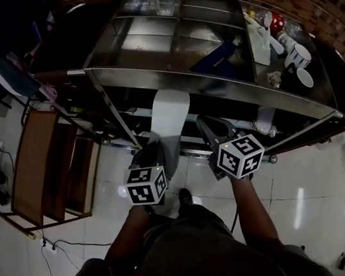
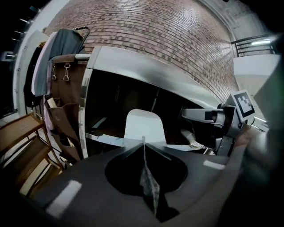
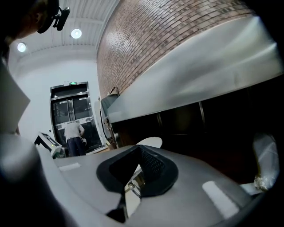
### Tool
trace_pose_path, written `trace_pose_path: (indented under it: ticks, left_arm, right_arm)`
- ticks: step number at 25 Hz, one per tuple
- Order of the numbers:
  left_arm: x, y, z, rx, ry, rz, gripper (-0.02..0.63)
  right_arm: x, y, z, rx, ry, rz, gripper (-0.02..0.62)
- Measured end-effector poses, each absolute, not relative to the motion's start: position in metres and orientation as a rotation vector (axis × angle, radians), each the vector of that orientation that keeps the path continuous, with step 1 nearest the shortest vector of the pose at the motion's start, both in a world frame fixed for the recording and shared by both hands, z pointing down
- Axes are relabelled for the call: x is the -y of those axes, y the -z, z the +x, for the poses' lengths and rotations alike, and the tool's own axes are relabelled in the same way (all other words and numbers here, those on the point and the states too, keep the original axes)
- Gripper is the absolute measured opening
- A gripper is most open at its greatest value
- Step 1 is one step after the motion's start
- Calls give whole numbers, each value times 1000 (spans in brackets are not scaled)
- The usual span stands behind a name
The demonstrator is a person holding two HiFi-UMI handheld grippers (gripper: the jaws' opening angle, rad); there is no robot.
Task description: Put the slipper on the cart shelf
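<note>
A white slipper [image 1: 169, 110] sticks out forward from my left gripper [image 1: 155, 144], toe toward the dark lower shelf of the steel cart [image 1: 168, 70]. In the left gripper view the jaws are closed together on the slipper's [image 2: 144, 126] near edge. My right gripper [image 1: 212, 129] hangs just right of the slipper and apart from it. Its own view shows the slipper's tip [image 3: 151, 142] past its jaws. The jaw tips stand close together with nothing seen between them, and I cannot make out whether they meet.
The cart's top tray holds a blue item [image 1: 217, 59], a glass container [image 1: 164, 1] and white cups [image 1: 298, 62]. A wooden rack [image 1: 46, 166] stands left of the cart on the glossy white floor. A person [image 3: 73, 138] stands far off by a doorway.
</note>
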State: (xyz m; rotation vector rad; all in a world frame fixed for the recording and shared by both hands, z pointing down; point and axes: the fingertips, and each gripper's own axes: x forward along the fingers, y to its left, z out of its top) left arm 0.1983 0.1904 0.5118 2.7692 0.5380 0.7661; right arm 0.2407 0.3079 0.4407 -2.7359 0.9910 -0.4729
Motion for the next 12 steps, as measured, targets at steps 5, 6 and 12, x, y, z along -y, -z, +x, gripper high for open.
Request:
trace_pose_path:
  ticks: [5, 6, 12]
  left_arm:
    - [-219, -514, 224, -607, -770, 2775, 15]
    - [-224, -515, 230, -619, -772, 2778, 15]
    - [-254, -528, 272, -668, -798, 2811, 15]
  right_arm:
    - [-344, -442, 242, -907, 473, -2763, -2]
    - [-351, -443, 242, -892, 474, -2768, -2]
    - [-385, -447, 240, -816, 485, -2795, -2]
